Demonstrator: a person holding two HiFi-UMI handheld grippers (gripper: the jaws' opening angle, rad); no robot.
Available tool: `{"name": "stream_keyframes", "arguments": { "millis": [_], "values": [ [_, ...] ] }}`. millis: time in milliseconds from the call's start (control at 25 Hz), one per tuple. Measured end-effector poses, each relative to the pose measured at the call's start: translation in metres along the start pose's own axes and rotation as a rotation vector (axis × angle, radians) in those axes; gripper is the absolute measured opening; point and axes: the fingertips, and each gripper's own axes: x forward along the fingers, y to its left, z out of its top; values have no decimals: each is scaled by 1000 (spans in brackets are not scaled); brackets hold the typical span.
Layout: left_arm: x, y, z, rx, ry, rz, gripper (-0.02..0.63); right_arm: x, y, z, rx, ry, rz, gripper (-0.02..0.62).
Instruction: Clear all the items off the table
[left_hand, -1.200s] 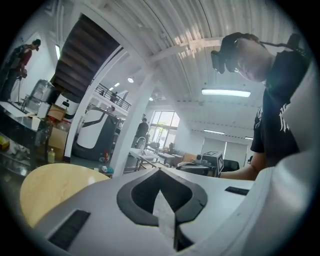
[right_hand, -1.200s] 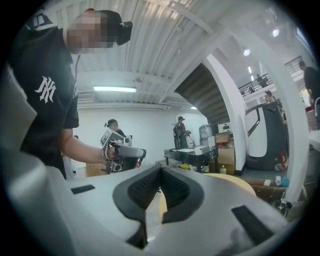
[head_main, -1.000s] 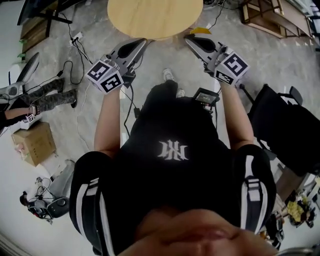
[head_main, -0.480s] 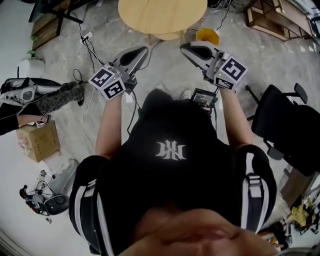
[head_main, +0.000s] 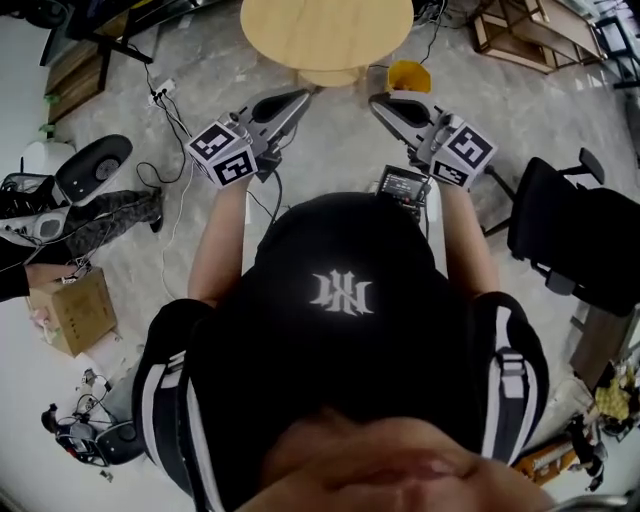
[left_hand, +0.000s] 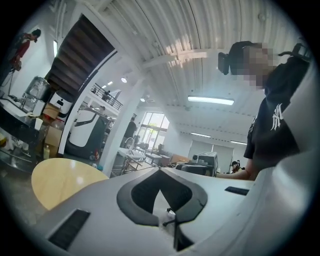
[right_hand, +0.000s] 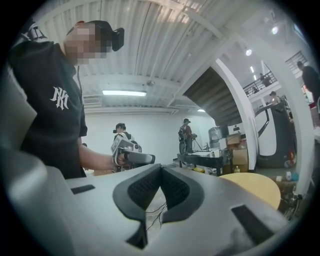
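The table (head_main: 326, 35) is round, with a smooth pale-wood top, and stands on the grey floor (head_main: 330, 145) ahead of the person. The left gripper (head_main: 300, 97) and the right gripper (head_main: 378, 100) are held level, just short of its near edge. Both are clenched, jaws meeting tip to tip.

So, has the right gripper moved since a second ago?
Yes: the right gripper has pulled back from the round table; floor now shows between them.
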Motion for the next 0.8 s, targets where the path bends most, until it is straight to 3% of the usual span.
{"name": "stream_keyframes", "arguments": {
  "millis": [400, 600, 800],
  "values": [
    [-79, 1, -20, 48, 6, -33, 12, 60, 56, 6, -22, -8, -50, 3],
    [-104, -20, -40, 10, 15, -78, 12, 61, 85, -6, 23, 29, -96, 3],
    [-108, -20, -41, -13, -4, -64, 12, 53, 90, -4, 42, 13, -88, 3]
  ]
}}
